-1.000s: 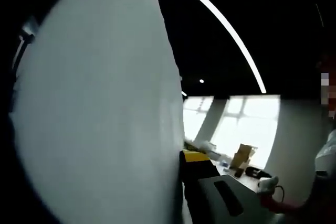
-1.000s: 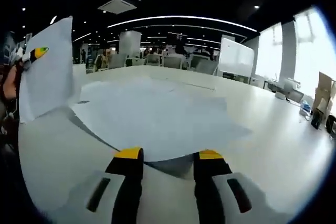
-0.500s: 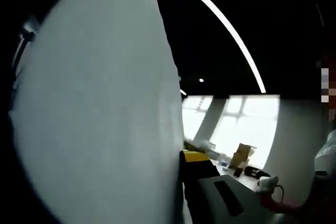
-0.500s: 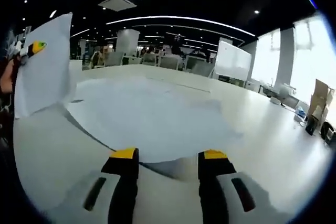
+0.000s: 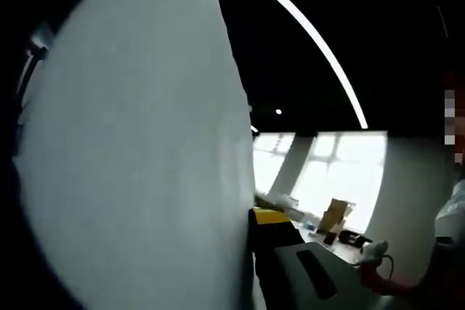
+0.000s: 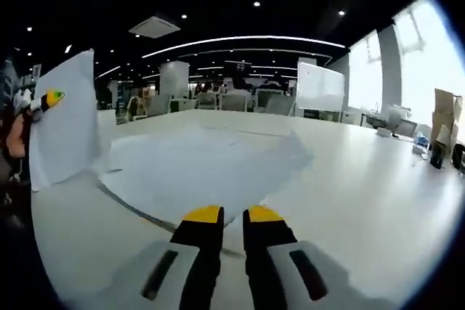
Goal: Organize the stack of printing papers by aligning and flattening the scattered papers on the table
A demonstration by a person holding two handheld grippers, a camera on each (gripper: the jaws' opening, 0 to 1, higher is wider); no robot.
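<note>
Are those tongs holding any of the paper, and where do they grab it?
The left tongs grip an upright paper sheet at its side edge. The right tongs look shut on the flat sheets' near edge.

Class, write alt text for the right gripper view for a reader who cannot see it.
The right gripper, its yellow-tipped fingers nearly together, meets the near edge of loose white papers spread on a white table. At the far left, the left gripper holds one sheet upright. An open office lies behind.
</note>
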